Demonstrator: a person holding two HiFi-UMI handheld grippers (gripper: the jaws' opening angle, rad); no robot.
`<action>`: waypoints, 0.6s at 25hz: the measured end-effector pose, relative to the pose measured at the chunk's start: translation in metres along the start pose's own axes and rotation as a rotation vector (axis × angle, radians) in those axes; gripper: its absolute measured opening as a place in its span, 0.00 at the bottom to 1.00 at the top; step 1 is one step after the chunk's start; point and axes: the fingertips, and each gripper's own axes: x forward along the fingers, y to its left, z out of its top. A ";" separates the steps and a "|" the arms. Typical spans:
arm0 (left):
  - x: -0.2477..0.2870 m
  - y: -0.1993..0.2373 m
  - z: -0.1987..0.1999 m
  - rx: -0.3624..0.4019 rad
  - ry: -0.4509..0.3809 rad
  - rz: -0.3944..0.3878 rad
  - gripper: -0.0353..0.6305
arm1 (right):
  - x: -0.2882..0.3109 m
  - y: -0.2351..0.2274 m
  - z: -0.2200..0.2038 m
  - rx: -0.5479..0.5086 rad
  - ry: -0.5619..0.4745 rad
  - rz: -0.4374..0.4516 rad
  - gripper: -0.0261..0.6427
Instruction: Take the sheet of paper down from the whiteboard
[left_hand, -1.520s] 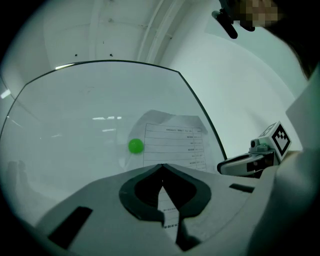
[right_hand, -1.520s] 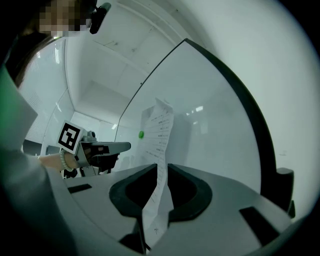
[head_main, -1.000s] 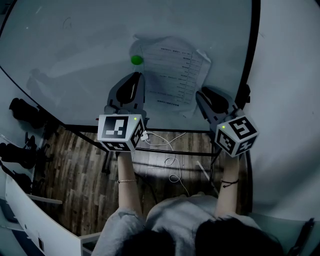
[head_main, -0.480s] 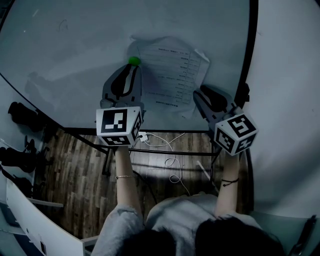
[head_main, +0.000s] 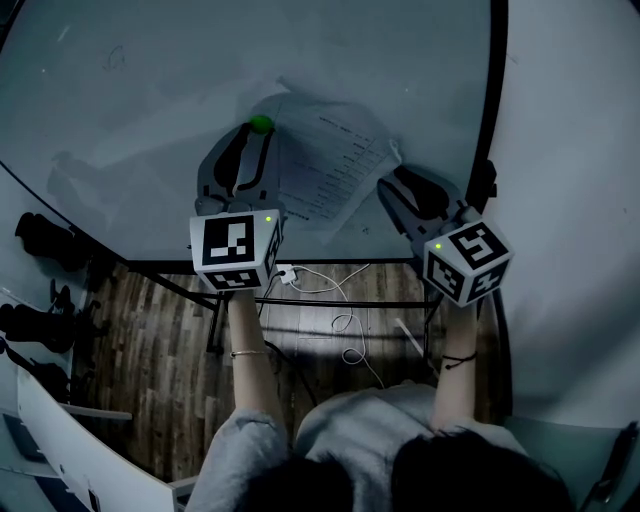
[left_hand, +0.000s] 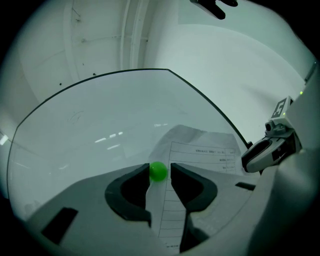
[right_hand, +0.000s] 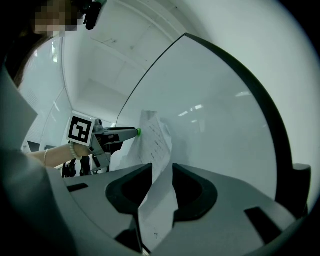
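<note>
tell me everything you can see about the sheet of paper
The sheet of paper is white, printed with rows of small text, creased, and hanging tilted on the whiteboard. A round green magnet pins it near its upper left corner. The jaws of the left gripper, now opening, flank that magnet. The lower right edge curls off the board and runs between the opening jaws of the right gripper.

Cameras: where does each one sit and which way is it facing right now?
Head view: on the person's head, steeply down at whiteboard, paper, magnet; shows forearms, left gripper, right gripper.
Left gripper view: on that gripper, along its opening jaws, magnet between their tips; right gripper at right edge.
Right gripper view: on that gripper, along its opening jaws, paper edge between them; left gripper and hand at left.
Shared: both gripper views show the paper and the other gripper.
</note>
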 end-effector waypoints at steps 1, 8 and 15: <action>0.000 -0.001 -0.002 0.006 0.001 0.002 0.22 | 0.003 0.002 -0.002 0.003 0.000 0.004 0.19; -0.002 -0.001 -0.002 0.036 0.016 0.014 0.22 | 0.016 0.020 -0.011 0.013 0.020 0.048 0.19; 0.004 -0.002 0.001 0.073 0.027 0.018 0.22 | 0.018 0.024 -0.010 0.014 0.017 0.053 0.19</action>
